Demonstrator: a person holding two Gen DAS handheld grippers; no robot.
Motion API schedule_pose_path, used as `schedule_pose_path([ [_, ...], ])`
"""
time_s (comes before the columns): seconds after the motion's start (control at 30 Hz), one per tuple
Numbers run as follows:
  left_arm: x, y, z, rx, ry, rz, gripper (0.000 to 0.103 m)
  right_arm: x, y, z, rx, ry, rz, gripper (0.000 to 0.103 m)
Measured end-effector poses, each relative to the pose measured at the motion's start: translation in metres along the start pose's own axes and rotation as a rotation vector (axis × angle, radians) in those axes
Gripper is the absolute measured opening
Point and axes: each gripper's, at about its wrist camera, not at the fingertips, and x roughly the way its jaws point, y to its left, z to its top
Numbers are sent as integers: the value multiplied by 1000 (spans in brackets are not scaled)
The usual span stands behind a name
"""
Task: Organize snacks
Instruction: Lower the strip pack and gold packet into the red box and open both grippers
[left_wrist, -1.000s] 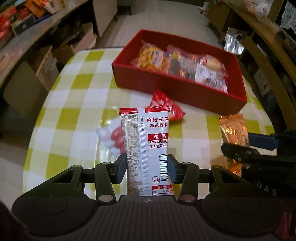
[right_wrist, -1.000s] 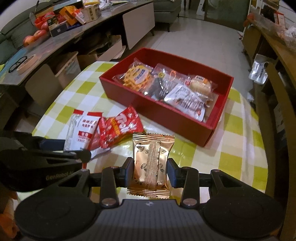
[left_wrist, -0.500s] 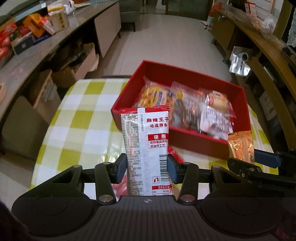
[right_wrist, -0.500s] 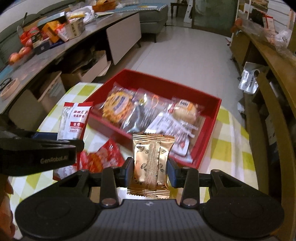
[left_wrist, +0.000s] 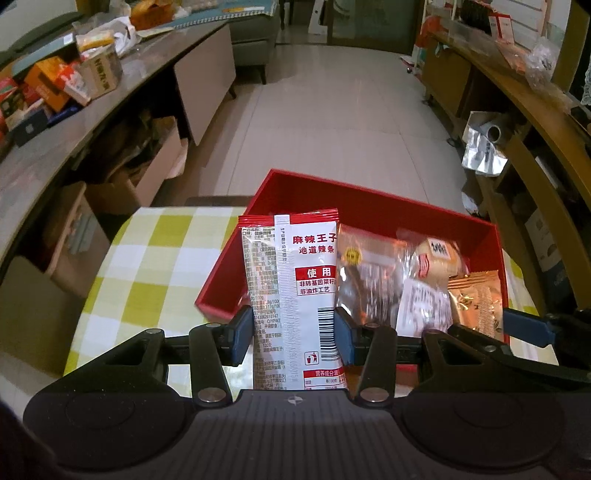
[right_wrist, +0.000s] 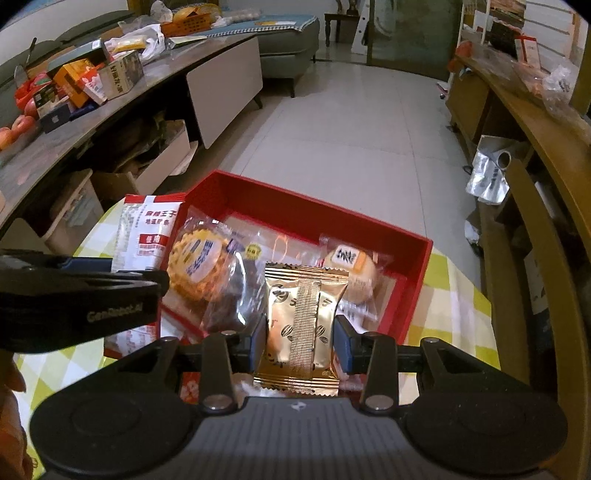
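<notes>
On the yellow-checked tablecloth (left_wrist: 159, 258) sits a red box (left_wrist: 369, 206), pale tiled floor (left_wrist: 332, 110) beyond.

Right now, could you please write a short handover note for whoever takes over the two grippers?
Left gripper: shut on the white-and-red packet, held over the near left part of the red box.
Right gripper: shut on the gold packet, held over the box's near side.
Done: several wrapped snacks already lie in the box, among them a round yellow cake and a bun.
Left: release both packets into the box; at least one red packet remains on the checked table.
</notes>
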Motion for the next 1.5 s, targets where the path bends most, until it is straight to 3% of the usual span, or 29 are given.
schedule_pose_path([
  [0.47,27,-10,19,20,-1,13,54,30,-13,17,41,-10,-4,47],
  [1.23,59,-12,23,32,38,43,55,69,-21,12,56,22,6,47],
  [1.43,60,-9,23,20,40,53,62,74,-16,12,58,21,20,49],
  [1.5,58,-9,24,18,31,58,70,73,-18,14,72,19,24,55],
])
